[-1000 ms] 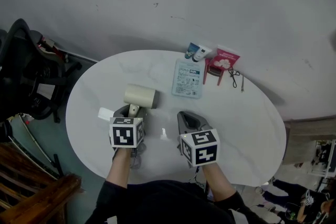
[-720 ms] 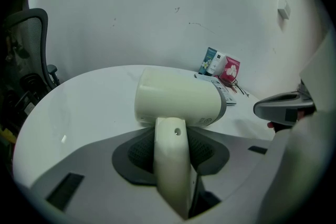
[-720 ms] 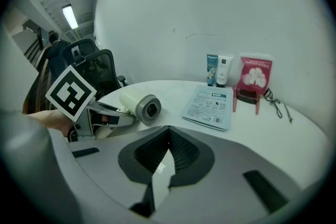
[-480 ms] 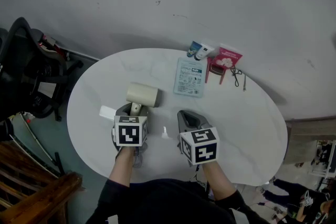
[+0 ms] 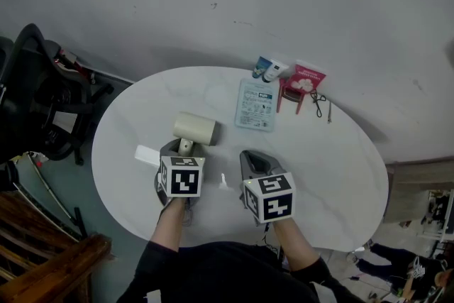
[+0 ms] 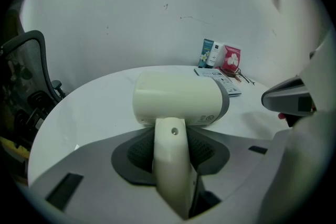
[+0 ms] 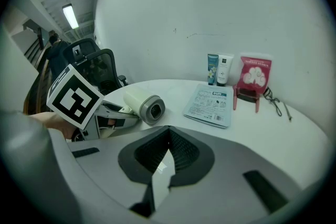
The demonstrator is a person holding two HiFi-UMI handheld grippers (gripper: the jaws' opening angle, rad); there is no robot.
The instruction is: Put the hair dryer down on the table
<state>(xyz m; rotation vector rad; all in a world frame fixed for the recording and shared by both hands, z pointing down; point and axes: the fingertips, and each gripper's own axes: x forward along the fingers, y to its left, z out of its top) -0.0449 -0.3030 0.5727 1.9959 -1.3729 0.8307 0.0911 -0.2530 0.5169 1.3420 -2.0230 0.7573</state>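
Plain grey wall (image 5: 284, 3) behind; white oval table (image 5: 333, 174) in front of it, dark office chair (image 5: 28, 96) off its left end.

Head view: cream hair dryer (image 5: 194, 128) left of the table's centre, barrel lying across, handle running back into the left gripper (image 5: 183, 150). Right gripper (image 5: 254, 158) beside it, well apart from the dryer. At the far edge: pale blue sachet (image 5: 255, 104), two tubes (image 5: 269, 69), red packet (image 5: 303, 79). Small white card (image 5: 147, 155) just left of the left gripper.

Left gripper view: jaws clamped on the dryer's handle (image 6: 173, 165), low down near its end; barrel (image 6: 178, 99) crosswise above the pads. Cannot tell whether the barrel touches the tabletop.

Right gripper view: jaws drawn together, only a thin sliver between them, nothing held. Dryer's grey nozzle end (image 7: 152, 109) faces this camera, low over or on the table.

Handling, as a judgement: rigid smooth plastic shell, likely slippery against the pads; weight sits in the barrel, so a grip low on the handle will let it tip forward. The handle is the sensible hold. The round barrel may roll once released, so lay it with the handle flat on the table
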